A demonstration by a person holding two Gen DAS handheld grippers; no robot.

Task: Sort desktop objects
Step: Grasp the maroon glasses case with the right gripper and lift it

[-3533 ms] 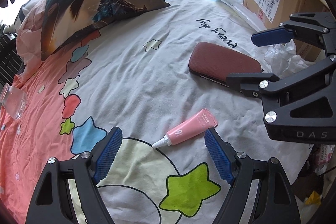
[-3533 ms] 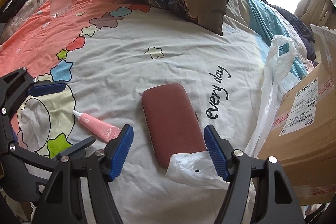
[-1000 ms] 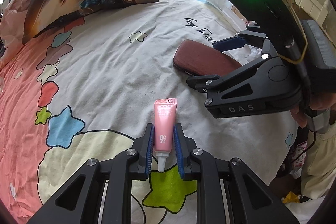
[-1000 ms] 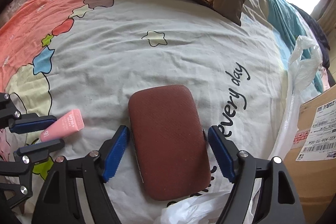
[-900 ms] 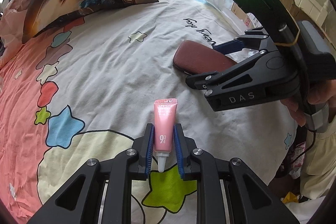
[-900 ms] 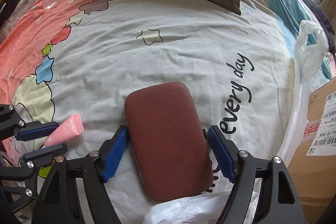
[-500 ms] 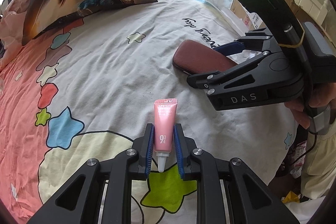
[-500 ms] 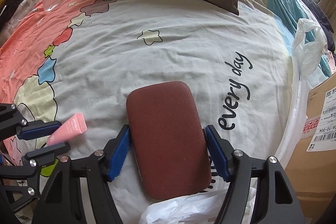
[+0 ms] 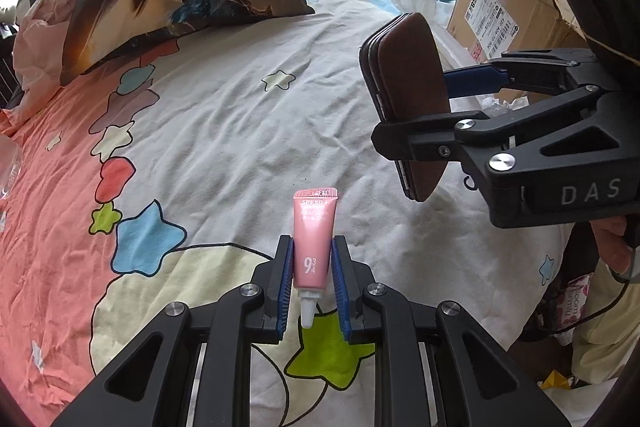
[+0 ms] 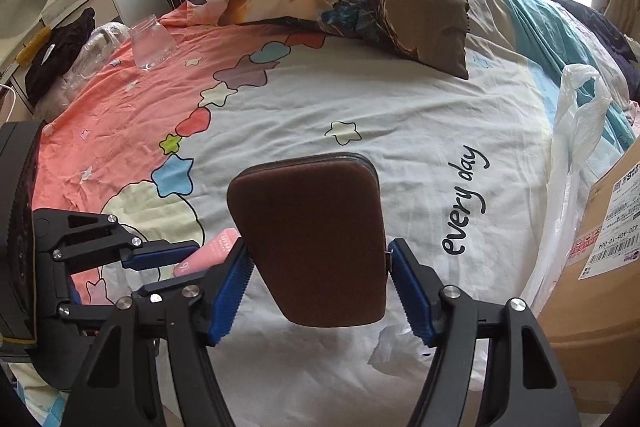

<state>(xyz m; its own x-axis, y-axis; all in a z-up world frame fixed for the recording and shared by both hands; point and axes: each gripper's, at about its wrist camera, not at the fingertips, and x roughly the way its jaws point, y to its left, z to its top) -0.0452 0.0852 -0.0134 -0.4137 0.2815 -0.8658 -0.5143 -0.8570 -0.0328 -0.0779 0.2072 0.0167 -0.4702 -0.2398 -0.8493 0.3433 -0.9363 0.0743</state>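
1. Pink tube [image 9: 313, 239] in the left wrist view: the left gripper [image 9: 311, 291] has its jaws closed tight on the tube, cap end down, above the green star [image 9: 332, 355] on the bed sheet [image 9: 224, 131]. It was lying flat on the sheet a moment ago. To the right of the tube, the right gripper [image 9: 436, 99] holds the brown case [image 9: 408, 95] up in the air. A second ago the case lay on the sheet; now it is lifted and tipped up on end.

2. Right wrist view: the brown case [image 10: 316, 239] sits between the blue pads [image 10: 230, 291] of the right gripper [image 10: 320, 291], which press on both its sides, so the jaws grip it. The pink tube [image 10: 208, 255] peeks out just left of the case, in the left gripper [image 10: 168, 267]. A cardboard box [image 10: 600, 267] and a white plastic bag [image 10: 576, 131] are to the right of the case.

3. Both things are now off the bed, so I think each can be carried to its sorting spot next.
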